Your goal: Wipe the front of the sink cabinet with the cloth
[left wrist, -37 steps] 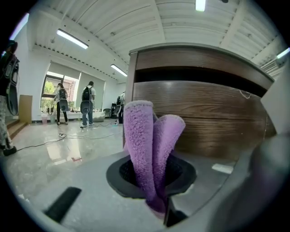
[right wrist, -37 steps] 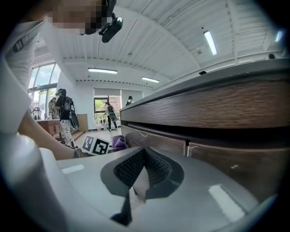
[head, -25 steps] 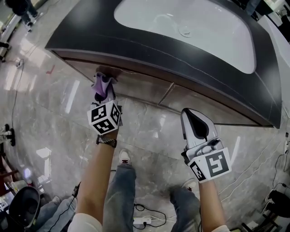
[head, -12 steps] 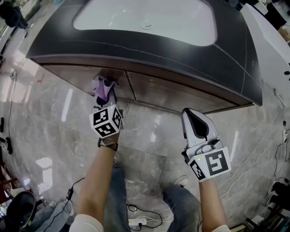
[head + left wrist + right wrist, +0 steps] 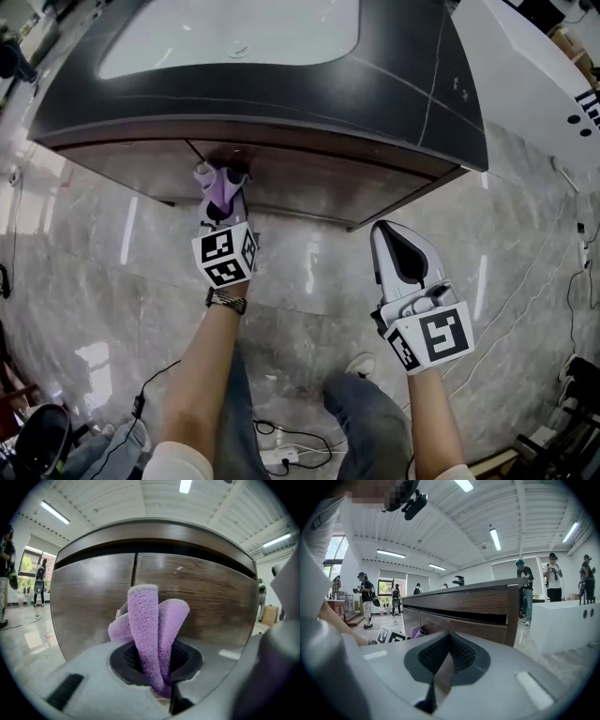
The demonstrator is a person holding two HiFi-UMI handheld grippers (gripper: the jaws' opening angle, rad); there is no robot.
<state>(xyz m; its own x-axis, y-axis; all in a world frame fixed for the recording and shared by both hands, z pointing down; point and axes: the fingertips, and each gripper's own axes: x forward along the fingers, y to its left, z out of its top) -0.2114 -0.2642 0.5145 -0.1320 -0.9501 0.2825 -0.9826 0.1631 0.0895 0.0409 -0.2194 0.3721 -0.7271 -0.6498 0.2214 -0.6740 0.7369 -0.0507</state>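
As left gripper (image 5: 219,190) clamps cloth (image 5: 148,620) beside door seam (image 5: 135,567), right door panel (image 5: 208,590) clear.

- Bright, even light from ceiling strips (image 5: 496,538); streaky glare on the glossy floor (image 5: 127,230).
- Cabinet front (image 5: 309,192) shadowed under the overhang.
- Gripper views bend hard toward black rims; the nearest foreground looks soft, perhaps unfocused.
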